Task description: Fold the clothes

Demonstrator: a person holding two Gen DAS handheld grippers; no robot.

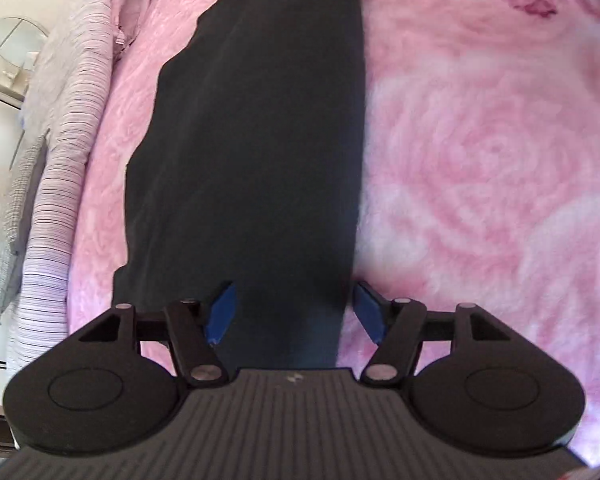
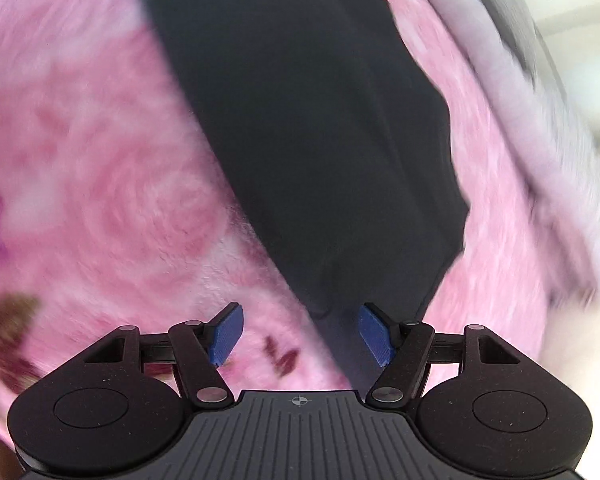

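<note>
The pink bed (image 1: 480, 160) fills both views. The black garment (image 1: 252, 140) lies flat on it as a long band, from the top centre of the frame down to the fingers. The left gripper (image 1: 294, 312) and the right gripper (image 2: 300, 334) both stand open and hold nothing. A risk, I think: the fingers may pinch the fluffy cover together with the cloth, because both are soft.

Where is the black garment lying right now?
The black garment lies flat as a long strip on the pink blanket. In the left wrist view it runs up the middle, with striped bedding beyond its left side.
</note>
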